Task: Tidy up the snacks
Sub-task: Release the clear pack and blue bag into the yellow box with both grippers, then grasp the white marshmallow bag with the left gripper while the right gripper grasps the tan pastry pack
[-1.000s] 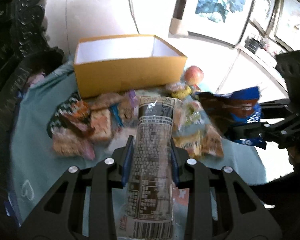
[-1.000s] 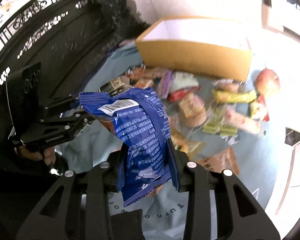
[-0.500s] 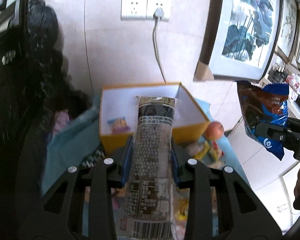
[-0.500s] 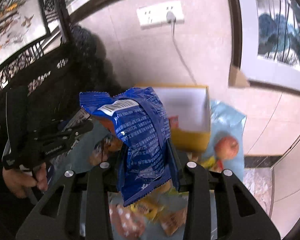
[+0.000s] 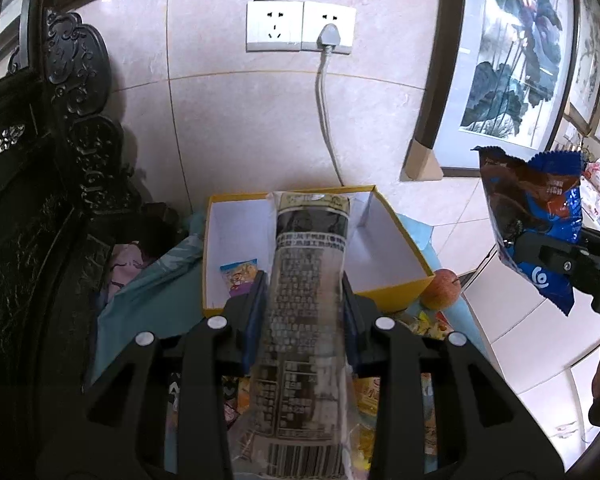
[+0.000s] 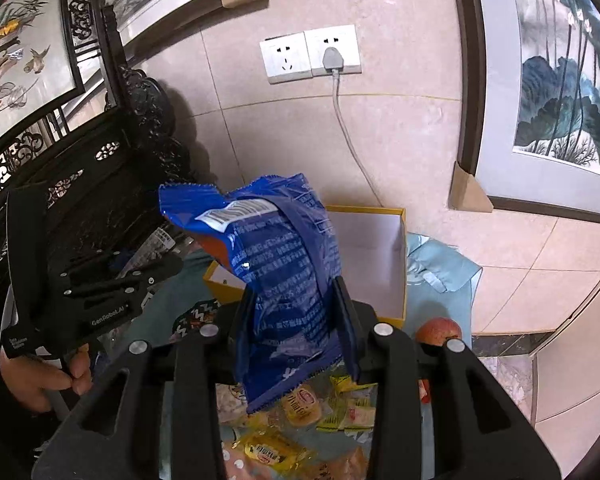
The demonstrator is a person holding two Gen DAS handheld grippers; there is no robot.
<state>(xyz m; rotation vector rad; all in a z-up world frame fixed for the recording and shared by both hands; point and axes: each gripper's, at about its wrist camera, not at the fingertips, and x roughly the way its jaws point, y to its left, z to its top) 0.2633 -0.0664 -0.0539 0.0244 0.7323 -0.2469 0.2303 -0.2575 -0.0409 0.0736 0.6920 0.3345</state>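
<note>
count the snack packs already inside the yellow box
1 that shows: a small colourful packet lies on the floor of the yellow box, near its front left corner. The long dark pack held by the left gripper covers the middle of the box, so more may be hidden.

Box floor (image 6: 364,264) — half-hidden by pouch (image 6: 284,280).

One yellow box (image 5: 384,284), one apple (image 5: 441,289), two wall sockets (image 5: 301,26), two held snack packets (image 5: 306,308).
</note>
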